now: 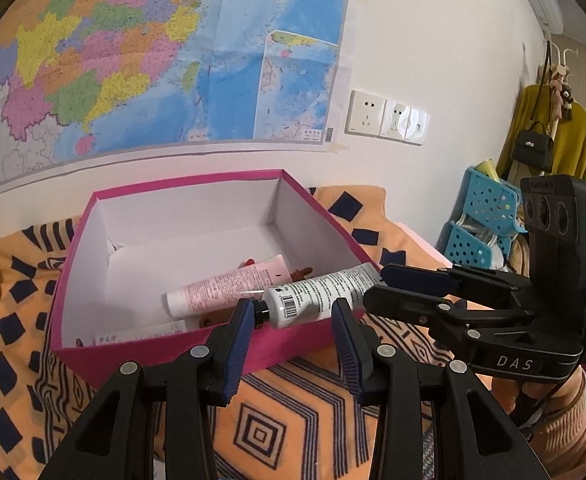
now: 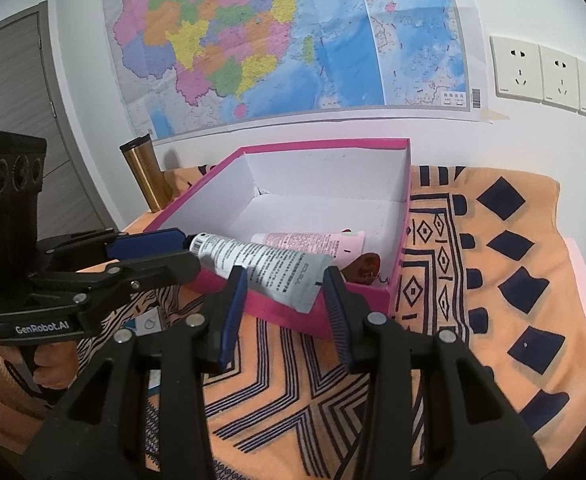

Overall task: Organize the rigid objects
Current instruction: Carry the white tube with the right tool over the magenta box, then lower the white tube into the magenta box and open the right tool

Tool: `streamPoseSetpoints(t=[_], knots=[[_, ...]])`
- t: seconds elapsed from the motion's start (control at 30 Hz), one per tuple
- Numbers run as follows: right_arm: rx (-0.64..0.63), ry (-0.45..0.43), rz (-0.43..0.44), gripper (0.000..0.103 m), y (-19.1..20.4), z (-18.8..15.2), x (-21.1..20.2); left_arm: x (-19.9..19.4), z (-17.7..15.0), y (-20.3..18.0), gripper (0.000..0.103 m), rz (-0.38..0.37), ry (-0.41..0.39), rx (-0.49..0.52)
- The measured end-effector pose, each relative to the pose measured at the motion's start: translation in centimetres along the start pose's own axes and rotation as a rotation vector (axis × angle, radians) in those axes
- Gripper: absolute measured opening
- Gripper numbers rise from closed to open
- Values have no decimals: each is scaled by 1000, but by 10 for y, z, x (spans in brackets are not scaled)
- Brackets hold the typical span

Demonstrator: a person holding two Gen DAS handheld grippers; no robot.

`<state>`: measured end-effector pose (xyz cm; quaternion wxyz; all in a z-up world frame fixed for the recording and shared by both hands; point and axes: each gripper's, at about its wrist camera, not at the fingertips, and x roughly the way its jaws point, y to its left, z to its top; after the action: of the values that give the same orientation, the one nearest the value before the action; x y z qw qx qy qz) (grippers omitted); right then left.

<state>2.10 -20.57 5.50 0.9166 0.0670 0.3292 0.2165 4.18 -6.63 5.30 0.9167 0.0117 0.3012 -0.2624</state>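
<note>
left hand-held gripper point(image 1: 293, 312) clamps white tube point(image 1: 321, 294) | right hand-held gripper point(image 2: 285, 284) clamps its tail | over pink box point(image 1: 165, 350) rim

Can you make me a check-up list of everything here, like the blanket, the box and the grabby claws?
Surface: orange patterned blanket covers it.
Job's things: pink box is open; pink tube and a brown thing lie inside; white tube is held over its front wall.
Clutter: gold tumbler beside the box; blue baskets off to one side.
Grippers: right gripper shut on the white tube's flat end; left gripper at its cap end, grip unclear.
Cables: what looks like a dark cord under the right gripper's handle.
Surroundings: wall map, sockets, grey door, yellow coat.
</note>
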Motion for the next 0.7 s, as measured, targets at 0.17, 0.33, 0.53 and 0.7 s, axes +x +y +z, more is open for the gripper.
streamPoseSetpoints(t=[0.17,0.33,0.53,0.7], knots=[[-4,2,-5,42,-2,5,6,7,4,4,40,5,5,-7],[-4,1,-10,42,-5,10,12,16,8,10,40,4,17,-18],[-1,13,-17,42,-9,13,22,22,12,15,40,0,24,-27],[4,28,-23,42,-12,13,30,26,15,17,40,2,31,-26]])
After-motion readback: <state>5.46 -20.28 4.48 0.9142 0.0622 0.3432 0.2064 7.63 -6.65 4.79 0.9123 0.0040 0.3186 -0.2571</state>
